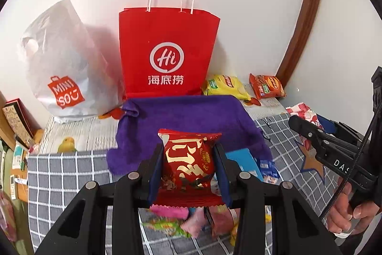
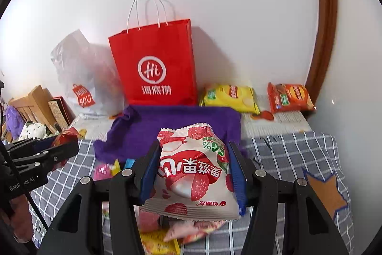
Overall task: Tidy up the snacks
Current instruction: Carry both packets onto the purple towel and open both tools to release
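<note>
Two bags (image 1: 167, 51) (image 1: 64, 68) upright against wall, contents hidden; snack-filled claws (image 1: 189, 166) (image 2: 194, 166).

Paper bag (image 1: 167, 51) upright against the wall, centre frame; plastic bag (image 1: 66, 63) just left of it. Two chip packs (image 2: 229, 97) (image 2: 289, 97) right of the paper bag, side by side. Towel (image 1: 191, 118) on the bed cover (image 1: 66, 178) in front of the paper bag. Loose snacks (image 1: 172, 224) at bottom centre, below the towel
</note>
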`<state>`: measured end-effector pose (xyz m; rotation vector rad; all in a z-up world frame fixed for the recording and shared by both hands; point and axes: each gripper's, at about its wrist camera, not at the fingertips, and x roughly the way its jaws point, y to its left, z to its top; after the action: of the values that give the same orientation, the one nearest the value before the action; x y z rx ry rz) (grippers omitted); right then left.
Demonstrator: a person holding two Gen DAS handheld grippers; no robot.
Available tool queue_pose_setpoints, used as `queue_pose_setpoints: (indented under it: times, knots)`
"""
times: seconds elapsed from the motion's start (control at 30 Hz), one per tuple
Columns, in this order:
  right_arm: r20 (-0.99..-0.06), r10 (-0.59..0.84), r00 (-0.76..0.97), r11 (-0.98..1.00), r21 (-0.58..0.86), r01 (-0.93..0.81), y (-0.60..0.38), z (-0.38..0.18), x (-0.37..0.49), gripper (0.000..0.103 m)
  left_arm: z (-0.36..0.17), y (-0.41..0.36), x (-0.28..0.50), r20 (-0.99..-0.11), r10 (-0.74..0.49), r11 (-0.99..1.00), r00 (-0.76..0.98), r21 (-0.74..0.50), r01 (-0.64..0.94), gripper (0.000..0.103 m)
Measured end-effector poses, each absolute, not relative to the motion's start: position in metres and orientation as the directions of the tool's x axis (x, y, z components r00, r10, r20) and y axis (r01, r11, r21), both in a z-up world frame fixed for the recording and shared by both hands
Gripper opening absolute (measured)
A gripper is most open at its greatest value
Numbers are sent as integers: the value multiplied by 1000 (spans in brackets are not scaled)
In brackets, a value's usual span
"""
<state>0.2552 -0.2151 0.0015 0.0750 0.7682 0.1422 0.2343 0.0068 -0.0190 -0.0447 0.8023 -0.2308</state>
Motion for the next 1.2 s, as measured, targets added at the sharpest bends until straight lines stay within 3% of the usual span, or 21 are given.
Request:
queue_pose_setpoints:
  times: [0.6, 1.2]
  knots:
    - [-667, 224, 711, 974, 178, -139, -221, -8, 372, 55, -42, 48, 352, -740, -169, 985, 651, -146, 90, 39]
    - [-839, 229, 494, 973, 183, -140, -220, -142, 450, 55, -152, 54, 433, -842, -182, 982, 509, -185, 44, 39]
